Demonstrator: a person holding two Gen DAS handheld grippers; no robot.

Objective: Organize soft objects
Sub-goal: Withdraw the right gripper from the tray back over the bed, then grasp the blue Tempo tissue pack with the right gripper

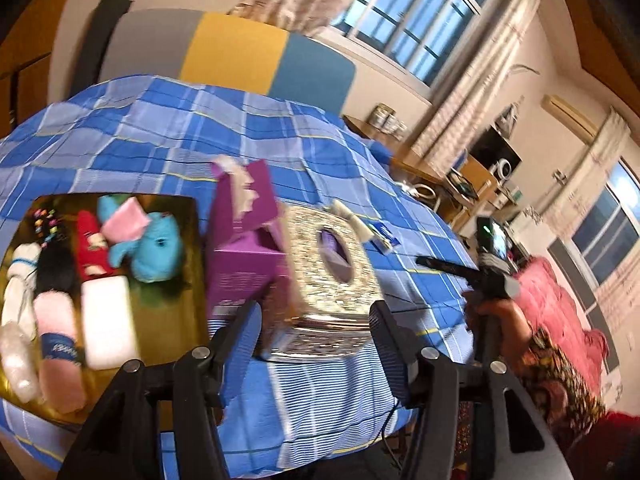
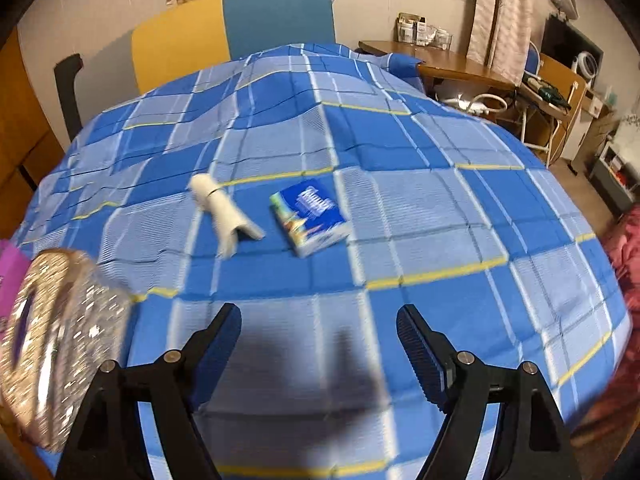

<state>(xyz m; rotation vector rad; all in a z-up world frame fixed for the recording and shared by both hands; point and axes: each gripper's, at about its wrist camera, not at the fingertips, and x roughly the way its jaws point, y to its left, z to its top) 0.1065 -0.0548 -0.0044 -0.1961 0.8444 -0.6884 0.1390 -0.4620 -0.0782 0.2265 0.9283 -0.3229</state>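
Blue plaid tablecloth [image 2: 400,208] covers the table, window and curtains behind. Left gripper [image 1: 316,320] jaws spread and released, glittery tissue box [image 1: 328,276] just ahead between them, not pinched; purple box [image 1: 244,264] beyond the left jaw. Gold tray [image 1: 176,312] further left holds a blue plush toy [image 1: 156,248], socks and a white sponge [image 1: 108,324]. Right gripper [image 2: 320,340] jaws wide, nothing between; rolled white sock [image 2: 220,208] and blue tissue pack [image 2: 310,216] lie ahead on the cloth.
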